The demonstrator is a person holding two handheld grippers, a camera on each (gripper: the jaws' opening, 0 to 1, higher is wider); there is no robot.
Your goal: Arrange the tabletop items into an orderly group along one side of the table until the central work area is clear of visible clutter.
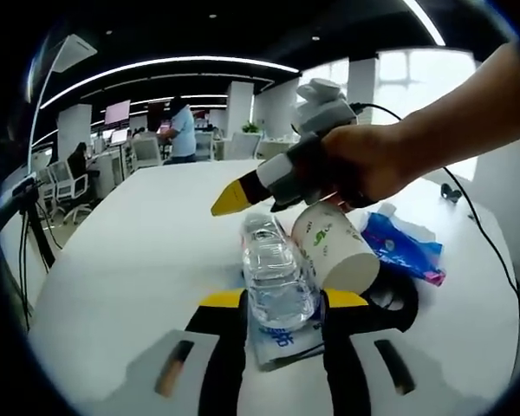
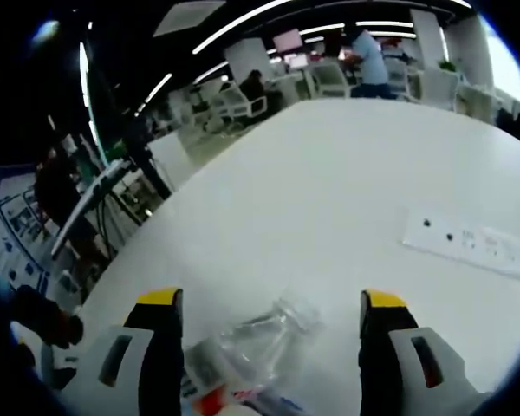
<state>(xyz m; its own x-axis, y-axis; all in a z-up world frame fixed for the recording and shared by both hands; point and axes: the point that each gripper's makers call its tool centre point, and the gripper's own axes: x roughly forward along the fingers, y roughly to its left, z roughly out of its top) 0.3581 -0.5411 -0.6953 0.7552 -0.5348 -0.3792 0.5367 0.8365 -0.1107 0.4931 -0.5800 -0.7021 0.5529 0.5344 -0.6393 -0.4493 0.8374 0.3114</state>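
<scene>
The left gripper [image 1: 280,303] was clenched on a clear ribbed plastic water bottle [image 1: 277,277], its yellow-tipped jaws pressed to the bottle's sides low over the round white table [image 1: 139,251]. Just right of the bottle, and touching it, lay a white paper cup with green print [image 1: 336,247] on its side; beyond the cup sat a blue plastic tissue pack [image 1: 405,247]. Above the bottle hovered the right gripper [image 2: 273,325], held in a person's hand [image 1: 364,160], released, its jaws spread wide over the bottle [image 2: 251,347]. Farther off on the table lay a white power strip [image 2: 472,244]. To do this step well, I judged the bottle should be lifted clear of the cup before carrying it towards the table's edge, so nothing rolled
</scene>
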